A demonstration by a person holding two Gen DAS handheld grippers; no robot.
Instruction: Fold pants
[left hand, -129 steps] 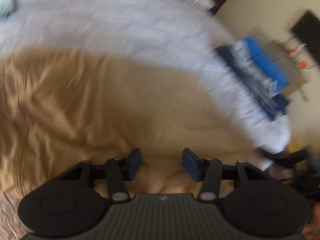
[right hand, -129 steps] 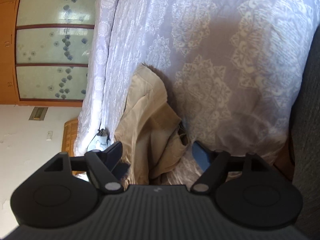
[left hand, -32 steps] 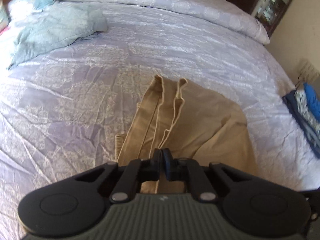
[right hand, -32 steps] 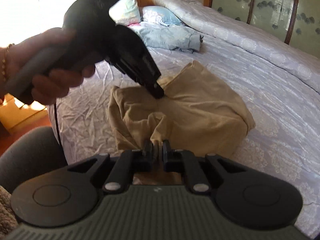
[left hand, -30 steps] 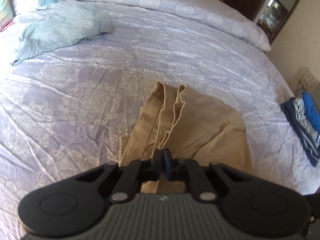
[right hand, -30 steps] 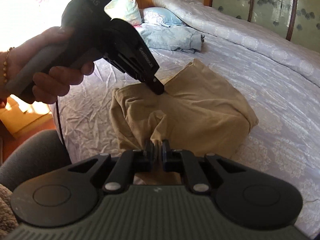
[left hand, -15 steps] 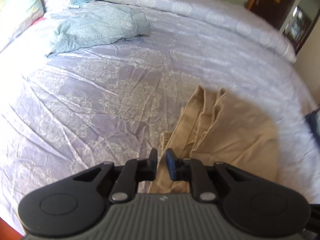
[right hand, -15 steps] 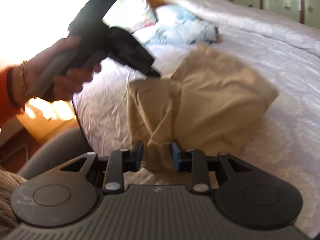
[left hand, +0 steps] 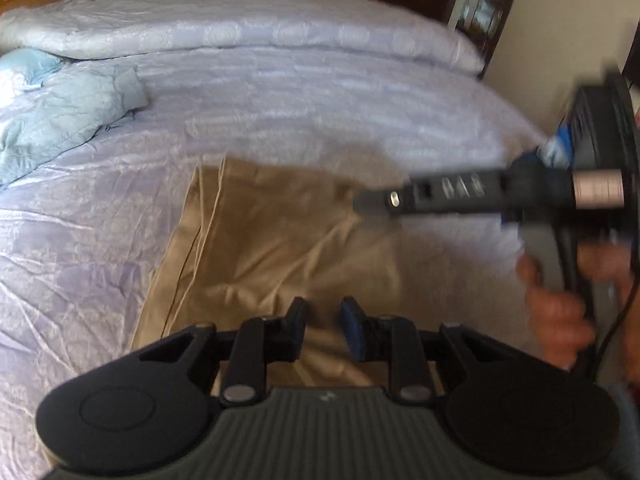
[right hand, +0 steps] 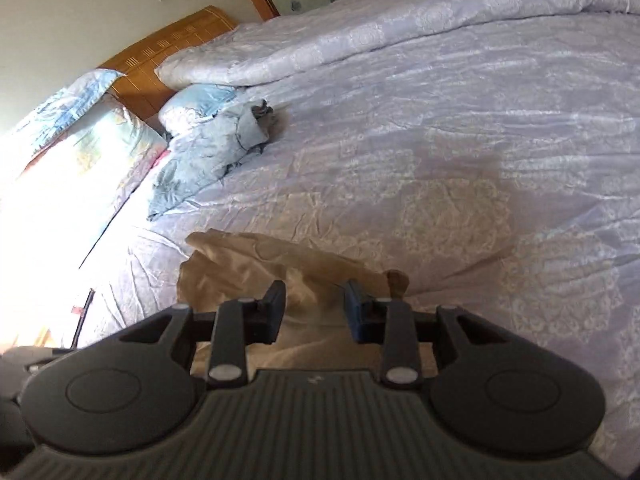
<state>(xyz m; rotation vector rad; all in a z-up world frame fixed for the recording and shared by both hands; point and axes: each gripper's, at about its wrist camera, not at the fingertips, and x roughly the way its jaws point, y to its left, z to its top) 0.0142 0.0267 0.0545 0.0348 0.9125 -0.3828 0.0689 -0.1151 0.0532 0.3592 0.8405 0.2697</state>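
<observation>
Though the tan pants [left hand: 276, 248] lie folded compact at six o'clock on the bed [left hand: 304, 92], both claws, left gripper [left hand: 323, 316] and right gripper [right hand: 313, 300], have just opened, released, leaving perhaps only smoothing.

one pants [left hand: 276, 248], two tools, one blue blanket [left hand: 60, 116], two pillows.

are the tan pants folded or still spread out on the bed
Folded. The tan pants lie as a compact stacked bundle on the bedspread, layered edges showing at one side.
</observation>
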